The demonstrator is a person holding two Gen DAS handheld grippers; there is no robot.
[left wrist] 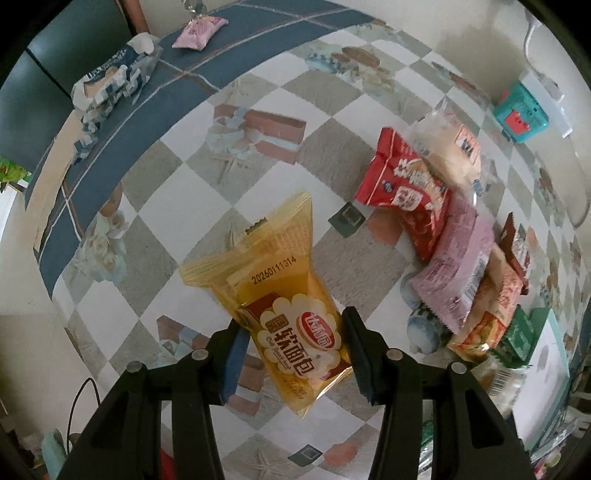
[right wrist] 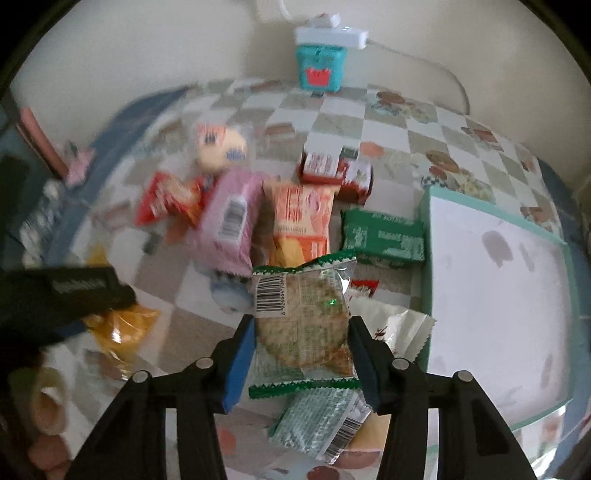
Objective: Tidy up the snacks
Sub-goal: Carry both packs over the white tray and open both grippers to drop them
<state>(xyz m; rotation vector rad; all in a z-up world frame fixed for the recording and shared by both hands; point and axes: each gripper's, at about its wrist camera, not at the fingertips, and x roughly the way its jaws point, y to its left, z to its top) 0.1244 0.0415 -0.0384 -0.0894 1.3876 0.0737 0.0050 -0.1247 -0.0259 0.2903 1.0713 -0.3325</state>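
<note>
Over on the left, the left gripper is pointing down at the table, its jaws clenched on a yellow bread packet and holding it above the checked cloth. From that packet, a row of snacks is lying out toward two and three o'clock: a red bag, a pale bun just beyond it and touching it, then a pink packet and an orange packet overlapping each other. A teal box is standing at the table's far edge, against the wall. Far off at eleven o'clock, on the blue border of the cloth, a second pink packet and a torn blue-and-white wrapper are lying well apart from the row.

Moving right, the right gripper is tilting down over the pile with a green-edged cracker packet between its blue pads; that view is blurred, and I cannot tell whether the pads are pressing on the packet or standing just off it. A similar green packet is lying under it at six o'clock, and a white wrapper is touching it at three o'clock. A green carton is sitting at one o'clock, beside a white tray with a pale green rim.
</note>
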